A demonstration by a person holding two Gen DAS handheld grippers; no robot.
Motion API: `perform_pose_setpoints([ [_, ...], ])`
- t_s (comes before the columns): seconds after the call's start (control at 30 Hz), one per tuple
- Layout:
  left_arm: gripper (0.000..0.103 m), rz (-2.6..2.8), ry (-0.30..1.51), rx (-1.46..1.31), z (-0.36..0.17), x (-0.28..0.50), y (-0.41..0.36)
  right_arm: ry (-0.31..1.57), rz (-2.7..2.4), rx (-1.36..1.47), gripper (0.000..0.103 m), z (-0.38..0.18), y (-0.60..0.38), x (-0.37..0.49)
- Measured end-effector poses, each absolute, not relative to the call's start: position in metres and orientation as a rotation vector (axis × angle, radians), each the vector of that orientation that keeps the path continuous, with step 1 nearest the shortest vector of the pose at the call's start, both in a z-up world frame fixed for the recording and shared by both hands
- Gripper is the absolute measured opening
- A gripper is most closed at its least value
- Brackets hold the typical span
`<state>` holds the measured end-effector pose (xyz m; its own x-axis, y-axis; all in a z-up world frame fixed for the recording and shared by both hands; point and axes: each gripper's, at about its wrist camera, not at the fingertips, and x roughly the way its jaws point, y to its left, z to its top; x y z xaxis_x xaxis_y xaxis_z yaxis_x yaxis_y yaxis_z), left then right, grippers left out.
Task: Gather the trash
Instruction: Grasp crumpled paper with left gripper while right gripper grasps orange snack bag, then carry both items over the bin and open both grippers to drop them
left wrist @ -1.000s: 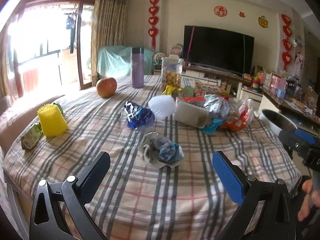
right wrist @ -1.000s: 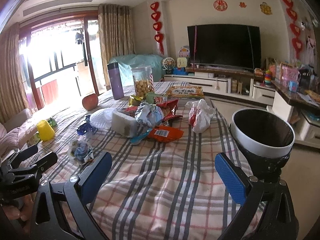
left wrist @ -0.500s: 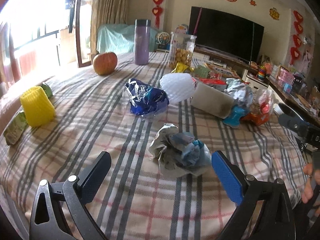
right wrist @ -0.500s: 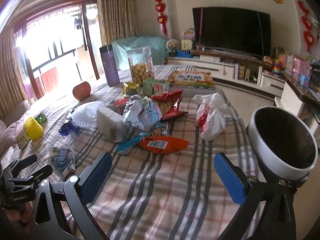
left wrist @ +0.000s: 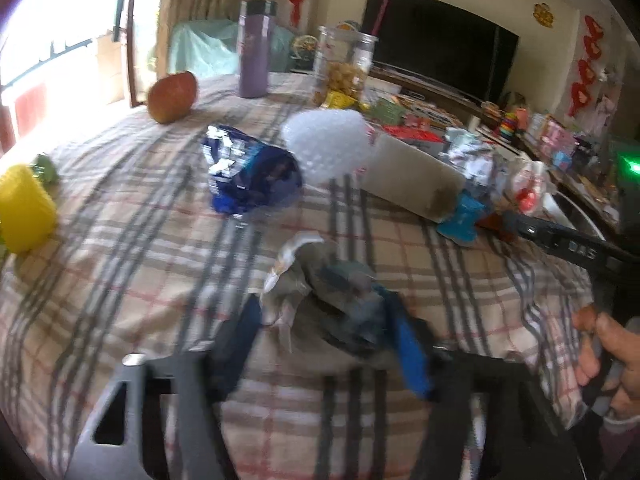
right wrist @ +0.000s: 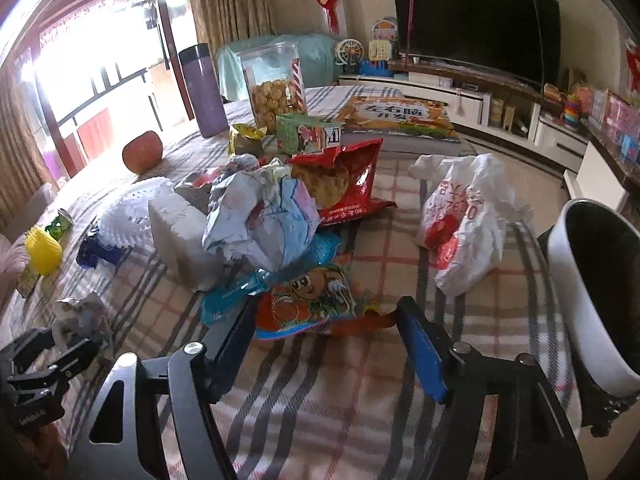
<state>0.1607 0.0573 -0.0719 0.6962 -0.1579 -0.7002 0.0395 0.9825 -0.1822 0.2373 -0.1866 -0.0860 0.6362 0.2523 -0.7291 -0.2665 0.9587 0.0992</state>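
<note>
**Trash spread over the checked tablecloth, both claws low beside wrappers**

On our left side, a crumpled grey and blue wrapper (left wrist: 332, 292) lies on the checked tablecloth (left wrist: 132, 264), and the left claw (left wrist: 326, 344) sits around it, one blue finger at each side. The picture is blurred there, so we cannot tell whether the fingers press the wrapper or only flank it. The right camera shows the same wad (right wrist: 80, 316) small at the far left, next to the black claw.

Our right claw (right wrist: 330, 340) hangs open over the cloth, its fingertips at the near edge of an orange snack packet (right wrist: 308, 304); contact is not clear to us. That packet overlaps a light blue wrapper (right wrist: 228, 300). Just behind them stands a heap: a ball of crumpled paper (right wrist: 260, 216), a pale box (right wrist: 180, 236), a red chip bag (right wrist: 340, 184) and white foam netting (right wrist: 136, 208). A white plastic bag with red print (right wrist: 464, 220) lies apart to the right of the heap. The white-rimmed bin (right wrist: 588, 300) stands off the table's right edge.

Farther out we see a dark blue wrapper (left wrist: 248, 172), an apple (left wrist: 172, 96), a purple flask (left wrist: 256, 48), a clear jar of snacks (right wrist: 276, 84), a yellow cup (left wrist: 24, 208) and the television (right wrist: 476, 24) against the wall.
</note>
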Motion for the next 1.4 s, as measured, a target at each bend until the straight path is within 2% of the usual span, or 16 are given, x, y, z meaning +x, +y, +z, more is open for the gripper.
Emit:
perform_pose_setpoints([
  [0.03, 0.042, -0.117, 0.791, -0.153, -0.072, 0.16, 0.056, 0.827, 0.3, -0.011, 0.061, -0.086, -0.189, 0.236],
  [0.07, 0.037, -0.112, 0.784, -0.144, -0.071, 0.159, 0.054, 0.824, 0.315, 0.002, 0.052, -0.084, -0.19, 0.235],
  [0.1, 0.029, -0.118, 0.774, -0.132, -0.069, 0.159, 0.052, 0.824, 0.319, 0.014, 0.052, -0.083, -0.192, 0.233],
  [0.2, 0.021, -0.163, 0.763, -0.138, -0.064, 0.156, 0.047, 0.82, 0.327, 0.029, 0.047, -0.08, -0.198, 0.223],
  [0.83, 0.02, -0.389, 0.739, -0.106, -0.04, 0.148, -0.013, 0.769, 0.278, 0.154, 0.045, -0.051, -0.266, 0.173],
  [1.4, 0.02, -0.528, 0.726, -0.028, -0.03, 0.183, -0.097, 0.698, 0.139, 0.215, 0.045, -0.023, -0.344, 0.159],
])
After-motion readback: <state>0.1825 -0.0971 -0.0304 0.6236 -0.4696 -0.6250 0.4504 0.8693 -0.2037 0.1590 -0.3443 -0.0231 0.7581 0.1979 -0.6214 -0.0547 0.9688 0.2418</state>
